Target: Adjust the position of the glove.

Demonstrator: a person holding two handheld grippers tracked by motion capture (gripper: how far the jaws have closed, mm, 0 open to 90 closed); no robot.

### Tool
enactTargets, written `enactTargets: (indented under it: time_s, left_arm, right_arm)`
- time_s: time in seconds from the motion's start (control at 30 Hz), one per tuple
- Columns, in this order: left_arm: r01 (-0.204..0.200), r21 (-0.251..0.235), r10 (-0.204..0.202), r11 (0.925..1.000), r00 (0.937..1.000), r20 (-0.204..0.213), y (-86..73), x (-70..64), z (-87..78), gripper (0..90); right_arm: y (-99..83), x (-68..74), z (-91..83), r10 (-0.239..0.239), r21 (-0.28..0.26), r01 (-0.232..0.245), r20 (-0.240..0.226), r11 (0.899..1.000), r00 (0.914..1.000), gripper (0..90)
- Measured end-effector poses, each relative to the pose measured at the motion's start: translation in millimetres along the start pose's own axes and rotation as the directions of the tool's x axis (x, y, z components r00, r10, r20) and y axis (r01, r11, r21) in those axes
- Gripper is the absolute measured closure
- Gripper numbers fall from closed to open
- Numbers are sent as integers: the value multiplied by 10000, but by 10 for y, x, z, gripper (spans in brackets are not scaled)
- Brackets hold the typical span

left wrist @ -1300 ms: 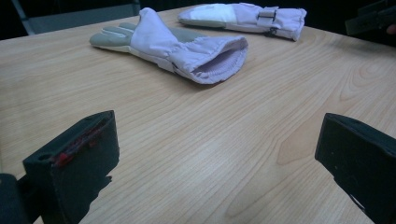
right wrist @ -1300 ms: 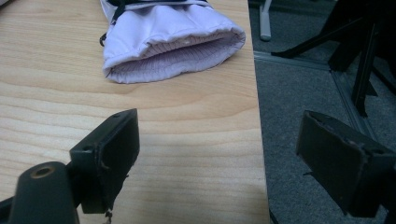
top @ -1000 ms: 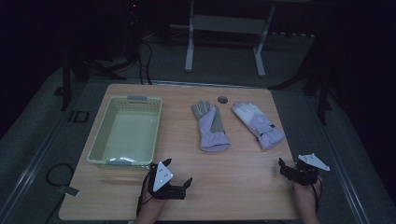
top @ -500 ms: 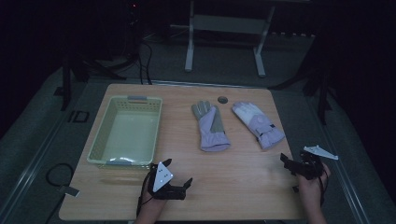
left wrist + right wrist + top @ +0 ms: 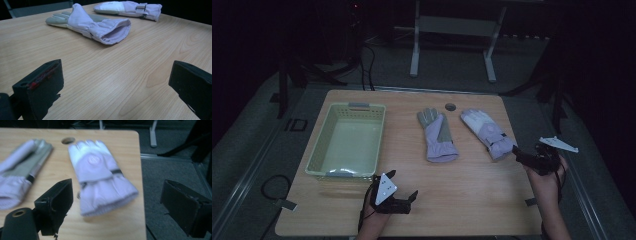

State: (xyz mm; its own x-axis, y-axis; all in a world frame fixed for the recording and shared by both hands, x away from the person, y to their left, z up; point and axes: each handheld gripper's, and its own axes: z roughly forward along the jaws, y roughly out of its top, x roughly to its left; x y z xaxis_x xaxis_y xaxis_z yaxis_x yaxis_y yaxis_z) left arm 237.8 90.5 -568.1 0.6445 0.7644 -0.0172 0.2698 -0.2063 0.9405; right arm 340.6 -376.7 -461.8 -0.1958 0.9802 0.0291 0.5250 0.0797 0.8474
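Note:
Two pale lilac gloves lie side by side on the wooden table [image 5: 462,190]. The left glove [image 5: 438,136] shows its grey palm, and its open cuff [image 5: 113,31] faces my left gripper. The right glove [image 5: 487,132] lies back up with a white finger part [image 5: 100,177]. My left gripper [image 5: 404,186] rests open near the front edge, well short of the gloves, with bare wood between its jaws [image 5: 117,75]. My right gripper [image 5: 518,155] is open at the table's right edge, its jaws wide just before the right glove's cuff [image 5: 110,200], nothing held.
An empty pale green basket [image 5: 317,150] stands at the table's left. A small round hole [image 5: 450,106] is in the tabletop beyond the gloves. A metal stand [image 5: 452,30] and dark floor lie behind. The right edge of the table [image 5: 141,182] runs beside the glove.
My right gripper has moved forward along the right edge, up to the right glove's cuff. The left gripper and both gloves have stayed put.

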Motion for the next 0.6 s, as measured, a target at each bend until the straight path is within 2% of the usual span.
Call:
enactTargets:
  time_s: [0.07, 0.2, 0.37, 0.4, 0.6]
  left_arm:
    - [5, 2, -5, 10000, 10000, 11, 0, 1, -1, 0]
    - [140, -43, -139, 9999, 9999, 71, -2, 9, -5, 0]
    - [155, -70, -155, 9999, 9999, 71, -3, 8, -5, 0]
    - [135, -44, -135, 9999, 9999, 57, -2, 8, -5, 0]
    - [89, -13, -89, 10000, 10000, 42, -1, 5, -3, 0]
  right_arm:
    - [83, 55, 4, -122, -67, 122, 6, 9999, 9999, 106]
    - [230, 161, 19, -335, -135, 330, -338, 9994, 9989, 106]
    - [324, 277, 39, -514, -105, 509, -533, 9986, 9973, 106]
    - [370, 344, 57, -646, -108, 640, -651, 9979, 9958, 109]
    - [501, 513, 98, -949, -330, 919, -1055, 9952, 9899, 137]
